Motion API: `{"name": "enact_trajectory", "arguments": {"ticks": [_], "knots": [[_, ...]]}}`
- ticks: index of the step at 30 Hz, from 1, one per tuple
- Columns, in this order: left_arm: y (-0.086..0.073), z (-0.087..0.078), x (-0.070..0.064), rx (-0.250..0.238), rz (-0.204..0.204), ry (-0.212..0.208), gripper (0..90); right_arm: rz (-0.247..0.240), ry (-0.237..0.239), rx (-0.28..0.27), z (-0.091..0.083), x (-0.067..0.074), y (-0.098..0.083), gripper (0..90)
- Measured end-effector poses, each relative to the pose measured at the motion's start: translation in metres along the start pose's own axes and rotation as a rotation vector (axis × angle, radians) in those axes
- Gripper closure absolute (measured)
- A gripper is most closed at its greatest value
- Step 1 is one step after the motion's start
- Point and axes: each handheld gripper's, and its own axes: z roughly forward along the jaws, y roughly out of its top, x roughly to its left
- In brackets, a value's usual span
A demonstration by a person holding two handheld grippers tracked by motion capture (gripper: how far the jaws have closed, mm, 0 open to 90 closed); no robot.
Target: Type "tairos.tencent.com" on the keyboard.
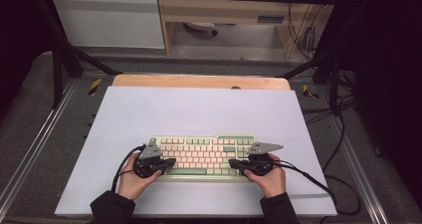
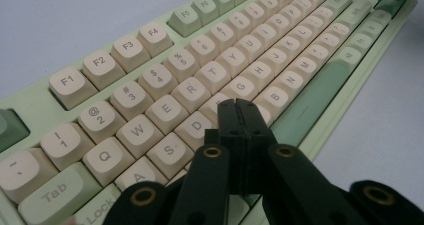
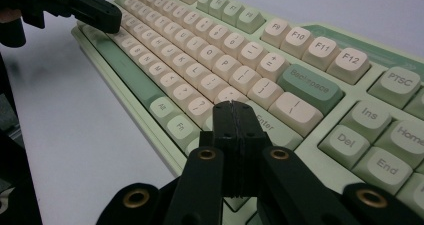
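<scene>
Keyboard (image 1: 204, 157) on white sheet (image 1: 199, 112) (dark room, cabinets beyond). Left gripper (image 2: 240, 107) and right gripper (image 3: 235, 110) over its ends, jaws closed, empty; gripper views show key legends.

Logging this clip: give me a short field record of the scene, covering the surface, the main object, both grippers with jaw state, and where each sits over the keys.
surface: white sheet over a wooden table
main object: pale green keyboard with cream keys, near the person's edge
left gripper: jaws shut, tip over the letter keys near D and F
right gripper: jaws shut, tip over the Enter key area
hands: left hand and right hand, one at each end of the keyboard
held objects: none seen
</scene>
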Motion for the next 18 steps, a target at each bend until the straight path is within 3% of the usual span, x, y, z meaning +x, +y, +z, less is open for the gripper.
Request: {"name": "enact_trajectory", "arguments": {"ticks": [18], "knots": [[-0.0021, 0.0053, -0.0025, 0.005, 0.016, -0.004, 89.7, 0.005, -0.006, -0.002, -0.0015, -0.0034, -0.0023, 90.0]]}}
